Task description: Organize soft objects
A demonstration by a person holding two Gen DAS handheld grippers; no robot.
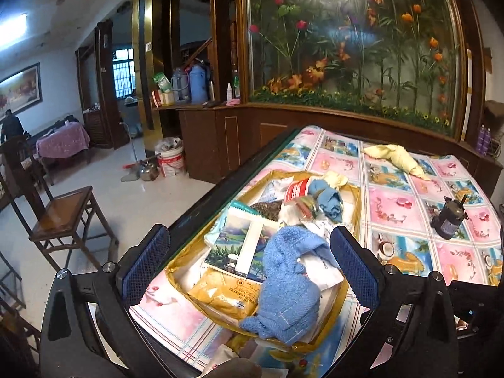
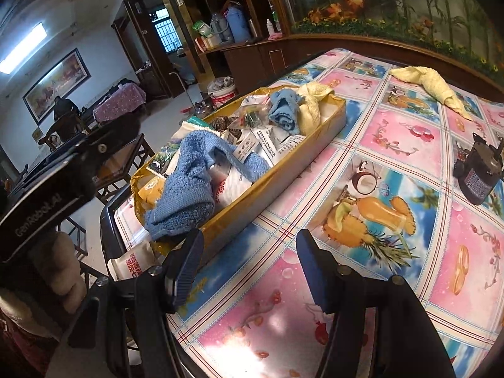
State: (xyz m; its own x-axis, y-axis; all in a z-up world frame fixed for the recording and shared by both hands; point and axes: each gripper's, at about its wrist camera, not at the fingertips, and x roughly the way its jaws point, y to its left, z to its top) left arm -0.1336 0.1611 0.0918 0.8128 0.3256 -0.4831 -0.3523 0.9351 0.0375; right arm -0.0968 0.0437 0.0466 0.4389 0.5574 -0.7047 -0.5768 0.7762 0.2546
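Left gripper (image 1: 250,261) open above blue towel (image 1: 285,283) in gold tray (image 1: 354,201), right gripper (image 2: 249,271) open, empty, beside tray

Small black motor (image 1: 449,220) upright on fruit-print table (image 1: 393,208) w/ pink & blue squares, wooden chair (image 1: 60,217) left of table, white bucket (image 1: 170,160) & metal kettle (image 1: 148,170) on floor, blue thermos (image 1: 198,83) on sideboard, flower mural (image 1: 352,41) behind.

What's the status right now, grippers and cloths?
Left gripper open, empty, over gold tray. Right gripper open, empty. Three cloths in tray; yellow cloth loose on table. Nothing blocking it; small motor sits nearby.
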